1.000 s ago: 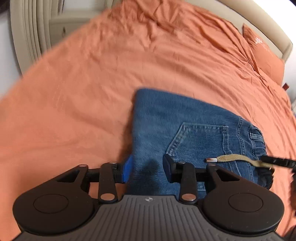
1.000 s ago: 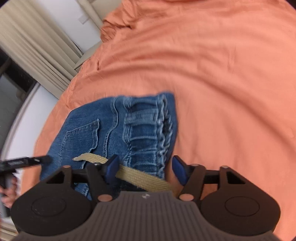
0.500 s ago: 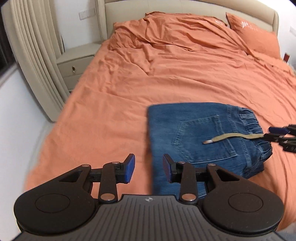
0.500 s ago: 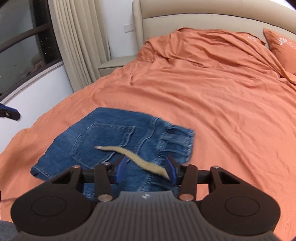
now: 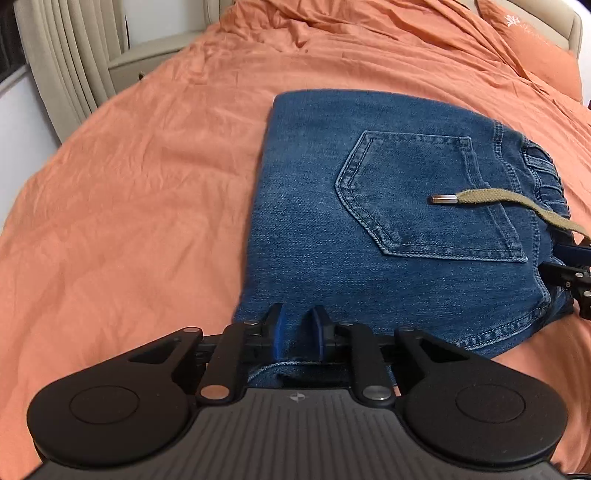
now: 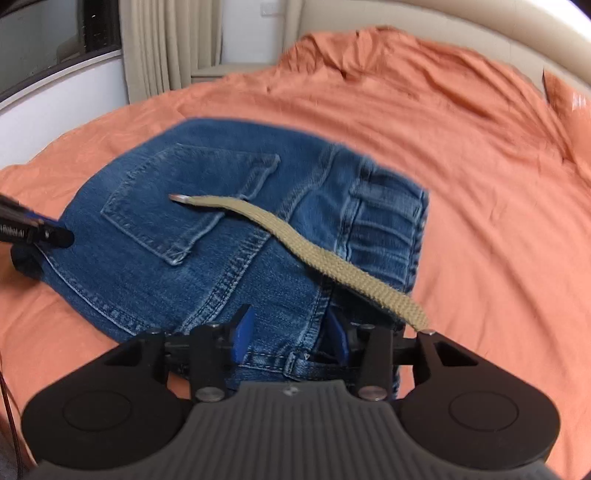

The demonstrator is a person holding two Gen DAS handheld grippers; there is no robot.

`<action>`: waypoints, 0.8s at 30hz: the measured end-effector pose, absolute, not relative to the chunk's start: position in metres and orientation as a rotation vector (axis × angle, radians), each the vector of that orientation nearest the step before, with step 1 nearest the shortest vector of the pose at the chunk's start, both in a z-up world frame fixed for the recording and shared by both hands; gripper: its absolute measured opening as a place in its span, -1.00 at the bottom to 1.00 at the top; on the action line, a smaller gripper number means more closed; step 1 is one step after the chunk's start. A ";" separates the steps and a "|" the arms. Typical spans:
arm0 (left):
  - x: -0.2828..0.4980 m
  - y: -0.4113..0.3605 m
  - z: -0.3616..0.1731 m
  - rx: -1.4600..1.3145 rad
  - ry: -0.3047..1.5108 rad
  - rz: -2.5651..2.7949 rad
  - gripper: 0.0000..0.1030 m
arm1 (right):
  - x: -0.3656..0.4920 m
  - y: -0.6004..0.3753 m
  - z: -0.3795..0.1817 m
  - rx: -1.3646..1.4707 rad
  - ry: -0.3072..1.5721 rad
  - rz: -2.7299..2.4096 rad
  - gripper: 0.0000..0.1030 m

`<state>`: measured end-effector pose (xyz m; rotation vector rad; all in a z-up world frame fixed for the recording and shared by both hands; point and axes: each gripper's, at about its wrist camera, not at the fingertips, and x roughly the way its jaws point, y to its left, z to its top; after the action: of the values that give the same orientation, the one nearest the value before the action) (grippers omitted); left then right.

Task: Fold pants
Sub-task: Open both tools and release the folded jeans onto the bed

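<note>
The blue denim pants (image 5: 369, 229) lie folded into a compact rectangle on the orange bed, back pocket up, with a khaki drawstring (image 5: 517, 201) across the top. They also show in the right wrist view (image 6: 221, 236), with the drawstring (image 6: 314, 254) there too. My left gripper (image 5: 297, 338) has its jaws nearly closed on the near edge of the pants. My right gripper (image 6: 288, 338) straddles the waistband corner, its jaws close around the denim. The left gripper's tip (image 6: 33, 232) shows at the far left of the right wrist view.
The orange bedsheet (image 5: 129, 184) spreads all around the pants. An orange pillow (image 5: 535, 48) and beige headboard (image 6: 443, 26) are at the far end. A nightstand (image 5: 147, 55) and beige curtain (image 5: 66, 66) stand left of the bed.
Both grippers dropped back down to the pants from a raised position. The left jaws narrowed onto the near edge and the right jaws narrowed around the waistband corner.
</note>
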<state>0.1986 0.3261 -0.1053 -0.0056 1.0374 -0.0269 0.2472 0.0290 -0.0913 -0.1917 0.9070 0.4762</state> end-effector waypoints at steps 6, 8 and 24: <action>0.203 0.329 -0.064 -0.043 0.921 -0.078 -0.56 | 0.270 0.012 -0.056 -0.079 0.847 0.465 -0.24; 0.218 0.329 -0.061 -0.037 0.910 -0.062 -0.56 | 0.289 0.015 -0.051 -0.102 0.815 0.439 -0.24; 0.252 0.329 -0.076 -0.114 0.944 0.023 -0.51 | 0.370 0.012 -0.082 -0.103 0.924 0.359 -0.35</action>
<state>0.2515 0.3290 -0.0761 -0.1136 0.9438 0.0230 0.3704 0.0122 -0.0816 -0.1030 0.9238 0.3587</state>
